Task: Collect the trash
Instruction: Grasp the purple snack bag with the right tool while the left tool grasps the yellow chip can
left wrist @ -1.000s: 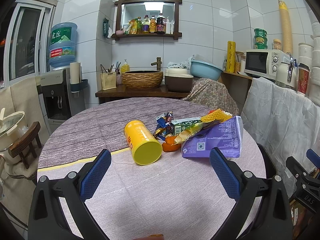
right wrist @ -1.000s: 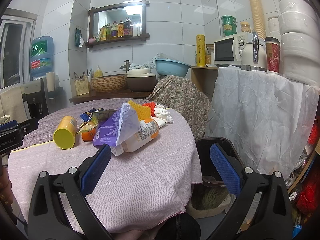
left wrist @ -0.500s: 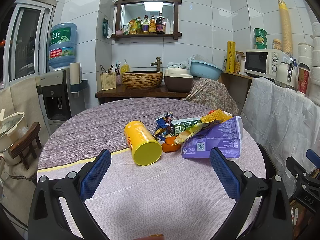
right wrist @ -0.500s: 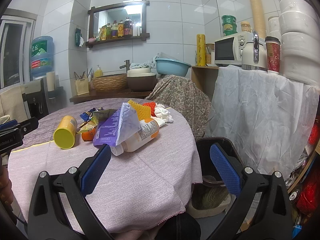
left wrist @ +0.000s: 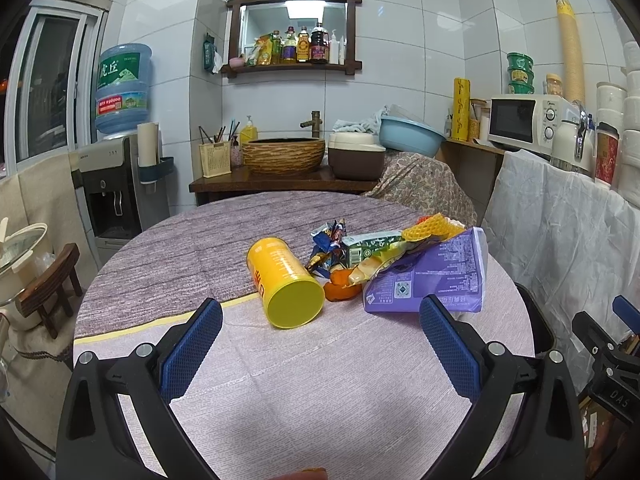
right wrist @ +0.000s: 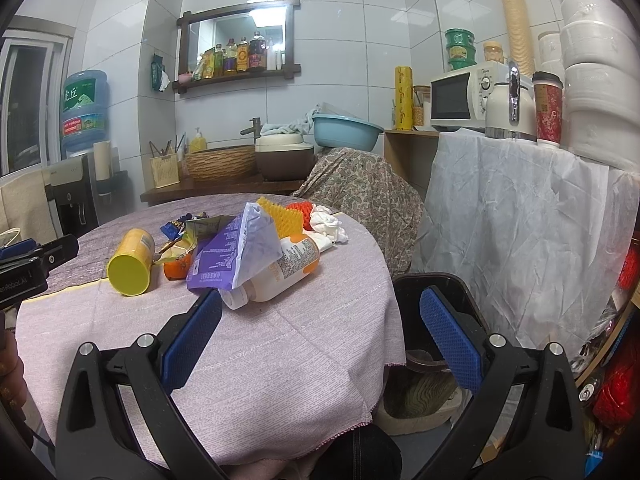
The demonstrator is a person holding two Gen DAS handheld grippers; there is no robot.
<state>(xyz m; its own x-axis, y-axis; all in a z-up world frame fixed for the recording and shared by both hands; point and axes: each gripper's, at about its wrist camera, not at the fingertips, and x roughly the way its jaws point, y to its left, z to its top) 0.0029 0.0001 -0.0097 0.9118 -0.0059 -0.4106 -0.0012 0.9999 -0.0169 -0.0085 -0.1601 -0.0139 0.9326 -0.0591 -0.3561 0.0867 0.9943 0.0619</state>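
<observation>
**Both grippers wait before the pile – nothing is picked yet**

The round table (left wrist: 168, 360), covered with a pale purple cloth, carries all the trash in one heap near its far right part. Beside the table edge on the right stands a dark bin (right wrist: 436, 284), low on the floor – in my judgement this is the place where the trash must go.

The left gripper (left wrist: 320, 344) hangs above the near part of the cloth with its blue pads wide apart and nothing between them. The right gripper (right wrist: 320, 332) is the same: spread wide, empty, pointing between the table edge and the bin. So the task seems at its very start, at the approach step.

The pile, from big to small: a purple plastic bag (left wrist: 436, 280) lying over a white bottle (right wrist: 280, 276) with an orange band; a yellow canister (left wrist: 286, 280) on its side, its closed end toward the left camera; a yellow foam net (left wrist: 432, 230); a green carton (left wrist: 372, 246); white crumpled tissue (right wrist: 328, 224); an orange peel (left wrist: 340, 286); a blue candy wrapper (left wrist: 328, 240).

The next move probably calls for one gripper to go forward and close on a single item. The canister lies free and nearest to the left gripper; it is round and may roll.

Writing: the water jug (left wrist: 122, 88) at the wall shows the characters 虎丘. The bag has a QR code and small print, too small to read. On the other gripper's body, letters like "DAS" appear.
</observation>
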